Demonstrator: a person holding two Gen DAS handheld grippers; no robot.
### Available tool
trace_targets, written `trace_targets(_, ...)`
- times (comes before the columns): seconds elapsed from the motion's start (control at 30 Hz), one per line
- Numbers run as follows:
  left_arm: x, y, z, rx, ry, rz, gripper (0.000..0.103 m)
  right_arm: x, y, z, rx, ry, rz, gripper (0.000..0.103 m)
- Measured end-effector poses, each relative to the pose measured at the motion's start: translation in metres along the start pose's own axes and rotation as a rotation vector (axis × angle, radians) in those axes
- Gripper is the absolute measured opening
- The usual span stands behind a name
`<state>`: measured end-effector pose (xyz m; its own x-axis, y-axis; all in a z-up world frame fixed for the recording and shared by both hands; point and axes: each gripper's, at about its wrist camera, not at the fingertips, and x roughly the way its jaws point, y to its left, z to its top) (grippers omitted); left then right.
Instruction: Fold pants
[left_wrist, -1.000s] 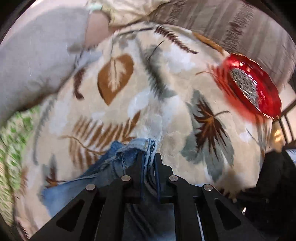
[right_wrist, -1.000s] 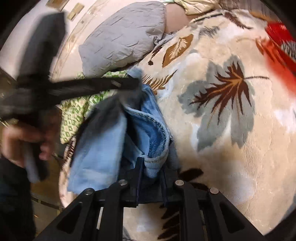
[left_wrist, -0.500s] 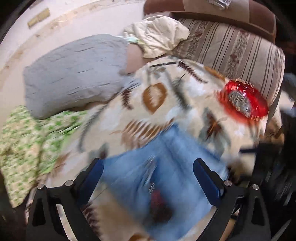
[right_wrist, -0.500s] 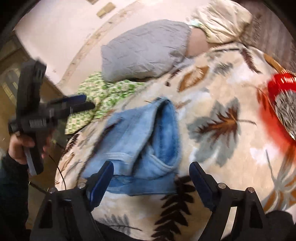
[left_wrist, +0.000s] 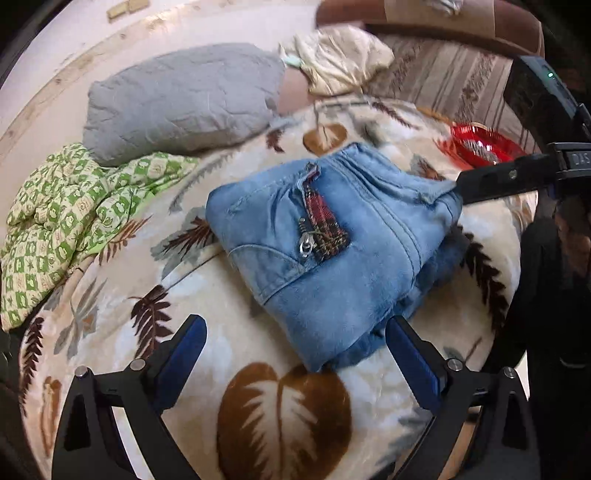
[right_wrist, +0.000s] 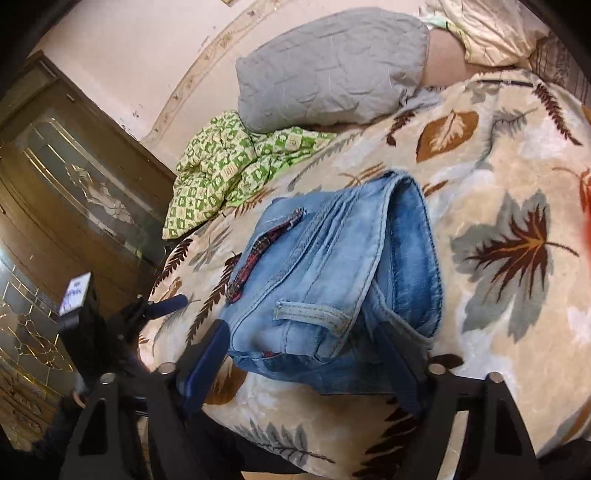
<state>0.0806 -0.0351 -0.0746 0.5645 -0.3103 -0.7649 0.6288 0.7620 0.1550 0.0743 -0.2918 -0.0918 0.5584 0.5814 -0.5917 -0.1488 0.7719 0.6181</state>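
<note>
Left wrist view: left gripper (left_wrist: 295, 354) spread wide, grasping nothing; folded jeans (left_wrist: 332, 236) lie on leaf-print blanket (left_wrist: 280, 413), zipper up. Right wrist view: right gripper (right_wrist: 301, 365) spread, fingers flanking jeans' (right_wrist: 325, 280) near edge.

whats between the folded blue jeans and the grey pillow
Only bare leaf-patterned blanket: in the right wrist view a strip of it separates the folded blue denim jeans from the grey quilted pillow. Nothing else lies there.
</note>
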Motion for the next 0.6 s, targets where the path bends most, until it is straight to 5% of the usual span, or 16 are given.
trace_targets(0.17,0.019,0.0,0.001,-0.022,0.021,-0.025,0.095,0.016,-0.004,0.002,0.037,0.043,0.015,0.066)
trace_targets(0.2,0.021,-0.001,0.001,-0.02,0.027,-0.038,0.084,0.017,-0.002,0.002,0.03,0.045,0.014,0.06)
trace_targets(0.23,0.023,-0.002,0.002,-0.013,0.034,-0.05,0.057,0.019,0.001,0.001,0.011,0.047,0.0,0.042)
trace_targets(0.27,0.027,-0.004,0.003,-0.011,0.051,-0.062,0.043,0.021,0.003,0.001,-0.007,0.05,-0.022,0.032)
trace_targets(0.33,0.029,-0.009,0.004,-0.003,0.066,-0.053,0.034,0.02,0.007,0.001,-0.036,0.052,-0.047,0.03)
trace_targets(0.6,0.005,-0.026,0.018,0.022,0.008,-0.056,0.027,-0.021,0.013,0.027,-0.159,-0.007,-0.113,0.024)
